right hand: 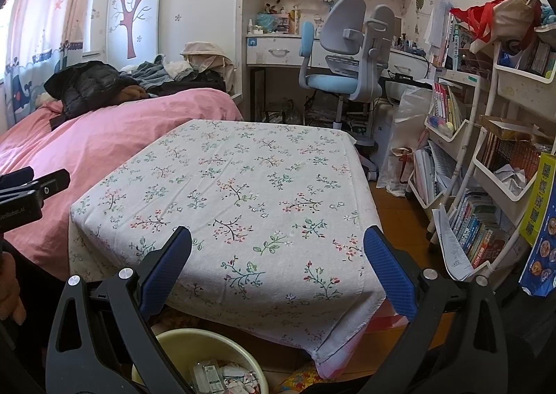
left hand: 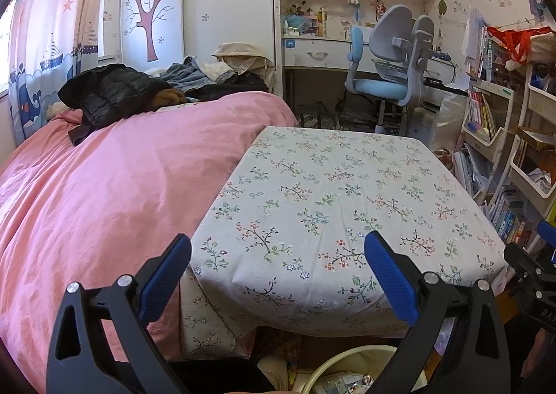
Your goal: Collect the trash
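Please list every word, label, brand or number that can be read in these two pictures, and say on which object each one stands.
"...enRobot.AI", its start cut off: white print on the left gripper body, at the left edge of the right wrist view.
"DA...", partly cut off: on the right gripper body, in the left wrist view.
Book spines on the white shelves: too small to read.
Blue and yellow package: print is blurred.
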A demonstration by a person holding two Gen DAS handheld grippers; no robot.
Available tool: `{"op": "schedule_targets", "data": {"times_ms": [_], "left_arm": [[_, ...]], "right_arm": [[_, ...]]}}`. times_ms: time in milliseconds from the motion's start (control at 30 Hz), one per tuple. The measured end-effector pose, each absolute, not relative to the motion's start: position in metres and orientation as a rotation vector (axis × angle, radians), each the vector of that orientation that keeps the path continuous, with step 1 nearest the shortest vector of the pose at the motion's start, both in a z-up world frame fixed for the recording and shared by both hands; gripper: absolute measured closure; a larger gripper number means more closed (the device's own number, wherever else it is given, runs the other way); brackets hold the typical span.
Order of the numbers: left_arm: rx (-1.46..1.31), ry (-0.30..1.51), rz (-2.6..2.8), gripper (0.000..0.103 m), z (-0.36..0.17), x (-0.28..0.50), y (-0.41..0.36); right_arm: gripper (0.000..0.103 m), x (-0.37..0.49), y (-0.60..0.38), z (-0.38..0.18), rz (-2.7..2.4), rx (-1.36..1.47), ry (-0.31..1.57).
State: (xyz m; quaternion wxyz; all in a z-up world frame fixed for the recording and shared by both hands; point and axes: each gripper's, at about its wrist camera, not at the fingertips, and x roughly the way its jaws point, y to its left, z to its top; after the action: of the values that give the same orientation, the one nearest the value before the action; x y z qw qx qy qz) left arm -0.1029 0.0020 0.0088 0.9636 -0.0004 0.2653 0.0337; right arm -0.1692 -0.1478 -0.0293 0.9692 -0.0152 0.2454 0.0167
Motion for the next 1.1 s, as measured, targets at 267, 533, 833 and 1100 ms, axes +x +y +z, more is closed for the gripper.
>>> {"op": "schedule_targets", "data": {"times_ms": [267,533,833,1100], "left_arm": [[0.005,0.54,0.065,0.008,0.0084,-0.1036,-0.0001],[0.004,0.538,0.066,0.008,0.0085,-0.104,-0.0005],[0.007,0.538,0.063,0.008,0.0081,-0.1041,-0.0025],[0.013,0.538,0.058,0.008,0.0079,-0.1046,-0.0054]], "right_arm": [[0.007,-0.1693,-0.1477,-0.029,0.033,-0.032,0.496],[0.007,-0.1689,-0.1487,-0.0271,0.033,-0.036,0.496],[0.007,-0.1686,-0.1497,-0.0268,0.033,-0.039,0.493],[0.007,-0.1683,-0.1501,-0.0263,0.034,-0.042,0.495]]}}
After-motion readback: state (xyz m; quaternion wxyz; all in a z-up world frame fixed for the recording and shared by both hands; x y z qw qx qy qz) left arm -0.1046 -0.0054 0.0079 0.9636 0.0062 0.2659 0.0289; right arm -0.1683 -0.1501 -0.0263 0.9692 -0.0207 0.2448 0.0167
